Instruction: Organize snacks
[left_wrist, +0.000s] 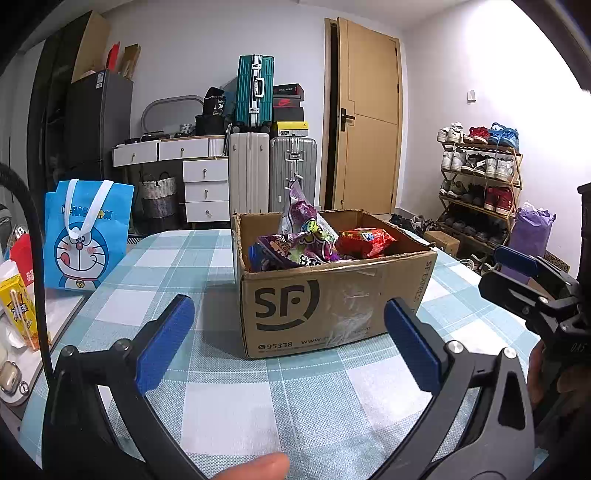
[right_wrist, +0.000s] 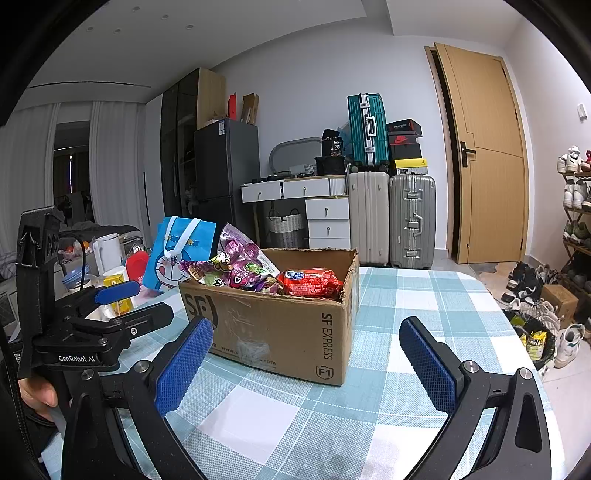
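Observation:
A brown SF cardboard box (left_wrist: 332, 299) (right_wrist: 280, 328) stands on the checked tablecloth (left_wrist: 229, 398) (right_wrist: 332, 417). Inside it lie purple snack bags (left_wrist: 299, 243) (right_wrist: 243, 269) and a red snack pack (left_wrist: 365, 242) (right_wrist: 310, 282). My left gripper (left_wrist: 290, 343) hovers open in front of the box, nothing between its blue pads. My right gripper (right_wrist: 306, 365) is also open and empty, just short of the box's right corner. Each gripper shows in the other's view: the right one (left_wrist: 517, 273) at the right edge, the left one (right_wrist: 122, 299) at the left.
A blue Doraemon tote bag (left_wrist: 86, 236) (right_wrist: 181, 254) stands left of the box. A yellow drink carton (left_wrist: 16, 306), a red lid and a white kettle (right_wrist: 109, 251) crowd the table's left end. Suitcases, drawers, a door and a shoe rack (left_wrist: 480, 177) stand behind.

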